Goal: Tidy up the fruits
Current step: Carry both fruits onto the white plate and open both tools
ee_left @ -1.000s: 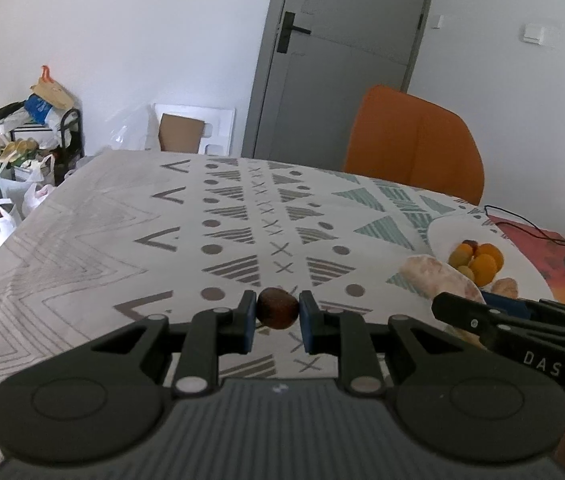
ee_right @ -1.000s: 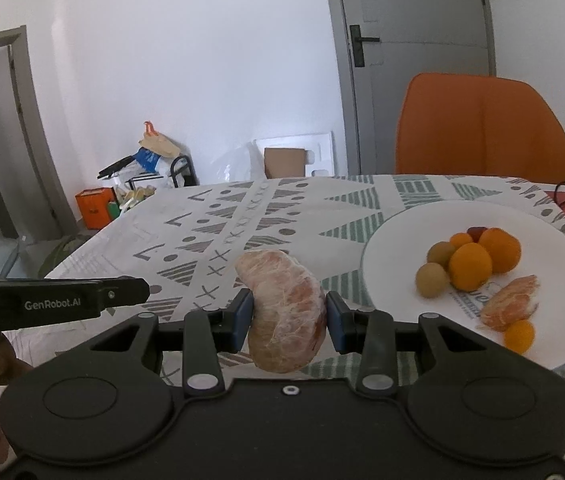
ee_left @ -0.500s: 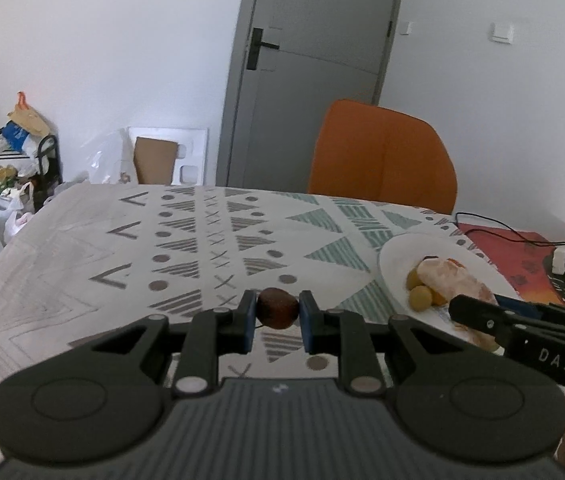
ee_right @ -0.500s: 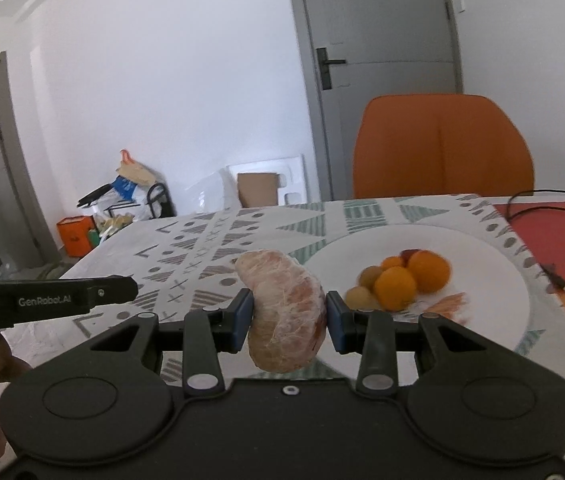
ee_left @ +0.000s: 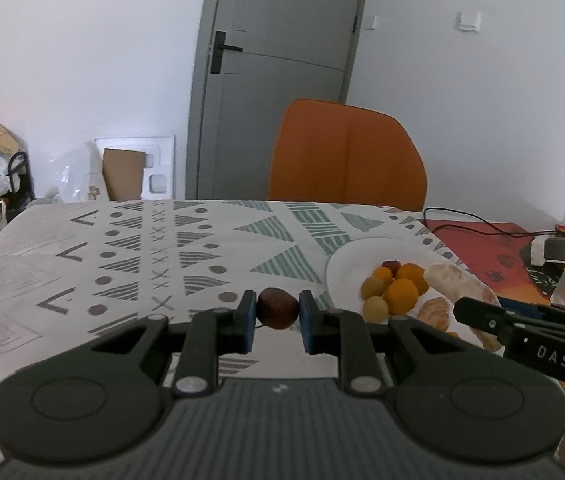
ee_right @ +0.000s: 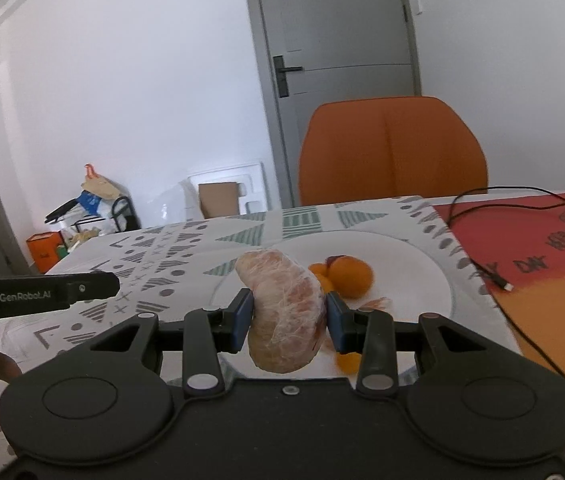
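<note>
bright even daylight, soft shadows, fisheye-bent edges, slight blur.

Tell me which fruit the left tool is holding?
The small dark brown fruit, pinched in the left tool; the right tool holds the big pale peeled citrus segment.

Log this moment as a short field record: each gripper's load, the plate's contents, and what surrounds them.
left gripper: shut on small brown fruit
right gripper: shut on peeled citrus segment, above the plate
white plate: oranges, small green fruits, another peeled segment
table cover: patterned tablecloth
behind table: orange chair, grey door
</note>
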Demonstrator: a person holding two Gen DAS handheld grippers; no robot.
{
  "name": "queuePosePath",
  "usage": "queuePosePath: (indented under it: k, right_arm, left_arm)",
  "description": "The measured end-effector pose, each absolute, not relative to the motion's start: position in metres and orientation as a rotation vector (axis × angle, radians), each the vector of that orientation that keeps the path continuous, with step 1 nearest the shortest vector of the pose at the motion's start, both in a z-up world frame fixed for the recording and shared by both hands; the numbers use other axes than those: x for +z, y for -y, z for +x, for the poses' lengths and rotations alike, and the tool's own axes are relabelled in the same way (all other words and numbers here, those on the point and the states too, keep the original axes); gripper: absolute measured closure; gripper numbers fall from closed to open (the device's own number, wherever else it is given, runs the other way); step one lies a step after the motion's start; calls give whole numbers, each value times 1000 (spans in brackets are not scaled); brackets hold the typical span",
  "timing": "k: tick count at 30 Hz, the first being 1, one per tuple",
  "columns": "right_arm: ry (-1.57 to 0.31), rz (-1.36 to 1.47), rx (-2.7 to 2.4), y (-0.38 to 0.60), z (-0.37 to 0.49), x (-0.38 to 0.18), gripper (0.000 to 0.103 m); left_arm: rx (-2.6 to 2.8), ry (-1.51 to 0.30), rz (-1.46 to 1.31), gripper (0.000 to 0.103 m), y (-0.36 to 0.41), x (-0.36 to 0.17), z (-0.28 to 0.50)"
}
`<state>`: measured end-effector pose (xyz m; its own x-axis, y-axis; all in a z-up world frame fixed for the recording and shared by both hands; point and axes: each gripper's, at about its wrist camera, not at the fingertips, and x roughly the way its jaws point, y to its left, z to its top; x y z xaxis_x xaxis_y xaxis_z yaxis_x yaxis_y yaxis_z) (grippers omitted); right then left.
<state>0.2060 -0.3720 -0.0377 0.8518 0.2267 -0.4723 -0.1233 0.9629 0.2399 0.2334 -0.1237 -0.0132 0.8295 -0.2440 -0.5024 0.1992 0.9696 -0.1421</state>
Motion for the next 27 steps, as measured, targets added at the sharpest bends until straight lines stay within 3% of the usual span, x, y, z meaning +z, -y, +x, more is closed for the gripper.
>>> queuePosePath:
  k: [27]
  right_arm:
    - [-538,255,60,426,220,-52,65]
  left_arm:
    - [-377,-581,-32,81,195,-24,264]
